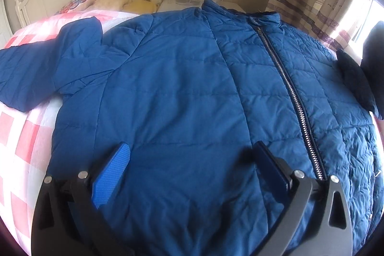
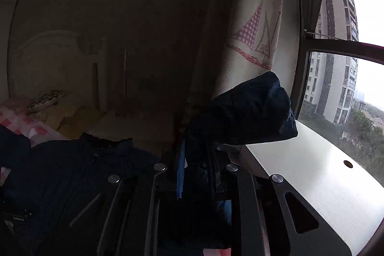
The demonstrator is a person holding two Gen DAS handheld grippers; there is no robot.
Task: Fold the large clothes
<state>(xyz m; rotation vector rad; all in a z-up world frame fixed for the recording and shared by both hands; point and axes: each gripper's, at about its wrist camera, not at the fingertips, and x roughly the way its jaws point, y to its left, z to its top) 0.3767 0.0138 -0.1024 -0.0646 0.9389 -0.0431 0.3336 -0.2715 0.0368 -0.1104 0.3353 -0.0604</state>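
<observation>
Spreading across a pink-and-white checked bedspread (image 1: 21, 133), the quilted blue jacket (image 1: 182, 92) lies front up, puffy and creased, its metal zipper (image 1: 291, 97) closed. Over the jacket's hem the left gripper (image 1: 192, 160) hovers with its ribbed blue pads wide apart, nothing between them. Only the dim right wrist view shows the right gripper (image 2: 194, 160) pinched on the jacket's sleeve (image 2: 247, 112), whose cuff sticks up in front of a sailboat-print curtain (image 2: 254, 40); that sleeve looks nearly black there, probably from backlight.
</observation>
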